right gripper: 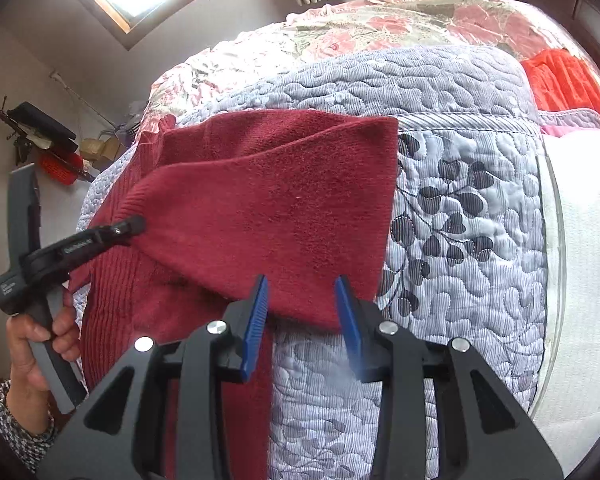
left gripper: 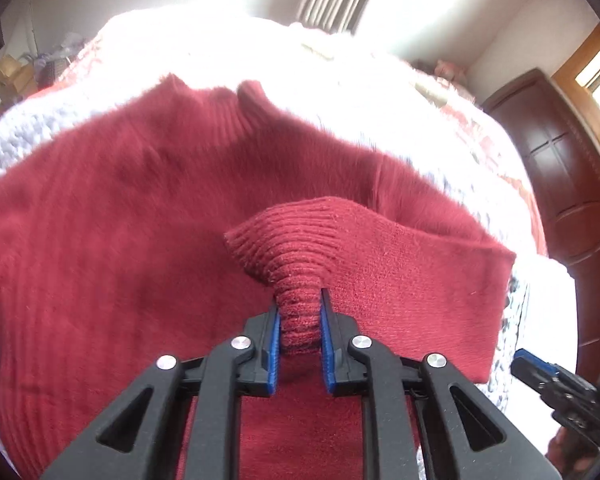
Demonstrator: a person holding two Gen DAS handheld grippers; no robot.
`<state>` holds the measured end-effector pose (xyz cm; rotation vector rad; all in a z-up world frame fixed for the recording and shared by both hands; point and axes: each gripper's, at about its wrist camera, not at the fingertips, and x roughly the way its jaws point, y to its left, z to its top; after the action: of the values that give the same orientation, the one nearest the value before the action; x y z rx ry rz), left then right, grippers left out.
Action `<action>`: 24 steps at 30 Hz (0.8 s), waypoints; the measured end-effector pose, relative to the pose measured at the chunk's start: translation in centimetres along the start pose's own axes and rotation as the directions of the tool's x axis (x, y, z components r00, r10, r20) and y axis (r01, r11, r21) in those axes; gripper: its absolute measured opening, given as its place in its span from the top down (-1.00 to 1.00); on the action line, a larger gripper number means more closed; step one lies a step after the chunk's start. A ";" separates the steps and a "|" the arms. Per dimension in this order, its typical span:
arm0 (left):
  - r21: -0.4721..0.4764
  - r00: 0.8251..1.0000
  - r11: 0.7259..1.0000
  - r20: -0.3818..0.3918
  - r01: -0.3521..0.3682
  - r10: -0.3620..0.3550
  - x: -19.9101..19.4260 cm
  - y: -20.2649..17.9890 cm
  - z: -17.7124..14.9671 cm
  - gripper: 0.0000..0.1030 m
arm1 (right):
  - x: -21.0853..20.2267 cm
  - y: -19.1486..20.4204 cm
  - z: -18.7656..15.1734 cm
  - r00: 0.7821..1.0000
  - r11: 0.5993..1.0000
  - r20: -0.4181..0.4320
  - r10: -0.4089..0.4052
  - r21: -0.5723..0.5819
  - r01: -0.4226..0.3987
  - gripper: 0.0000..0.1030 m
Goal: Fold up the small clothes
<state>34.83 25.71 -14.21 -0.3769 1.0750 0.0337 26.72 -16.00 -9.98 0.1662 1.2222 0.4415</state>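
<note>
1. The red sweater is spread across the quilted bedspread, filling the middle of the left wrist view, collar toward the top of the frame.
2. The ribbed cuff of one sleeve is pinched between the pads of the left gripper, low in the centre of the frame.
3. The sleeve is seen lifted and carried over the body of the garment, left of centre in the right wrist view.
4. The right gripper is held with its fingers spread, nothing between them, just at the sleeve's lower edge.
5. For a clean fold, the cuff should be laid flat across the chest, the crease kept straight at the shoulder line, and the grip loosened only once the cloth is resting.
6. Slack could be smoothed by the free gripper.
</note>
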 end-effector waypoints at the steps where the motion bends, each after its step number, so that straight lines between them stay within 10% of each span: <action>1: 0.010 1.000 1.000 0.029 -0.011 0.011 -1.0 0.6 0.4 0.68 | 0.1 0.2 0.1 1.000 1.000 0.001 0.005 0.001 -0.005 0.31; 8: -0.006 0.973 0.984 0.146 -0.180 0.179 -5.3 7.5 3.5 0.68 | 2.1 2.3 1.3 0.999 0.999 -0.022 0.046 -0.001 -0.046 0.12; 17: -0.063 0.972 0.971 0.025 -0.230 0.232 -1.3 14.7 1.2 0.56 | 9.1 5.5 2.4 0.990 1.000 -0.143 0.015 0.003 -0.015 -0.17; 19: -0.062 0.969 0.967 0.017 -0.245 0.247 -0.9 15.6 0.6 0.45 | 10.3 5.7 2.3 0.986 1.000 -0.165 -0.004 -0.009 0.002 0.46; 24: -0.031 0.926 0.929 0.072 -0.368 0.370 -1.8 17.2 0.7 0.12 | 9.9 4.0 2.2 0.986 0.999 -0.166 0.001 0.037 0.005 0.68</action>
<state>30.97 42.28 -17.21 -0.1816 1.0576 0.3913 30.50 -8.02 -16.39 0.1628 1.3943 0.4375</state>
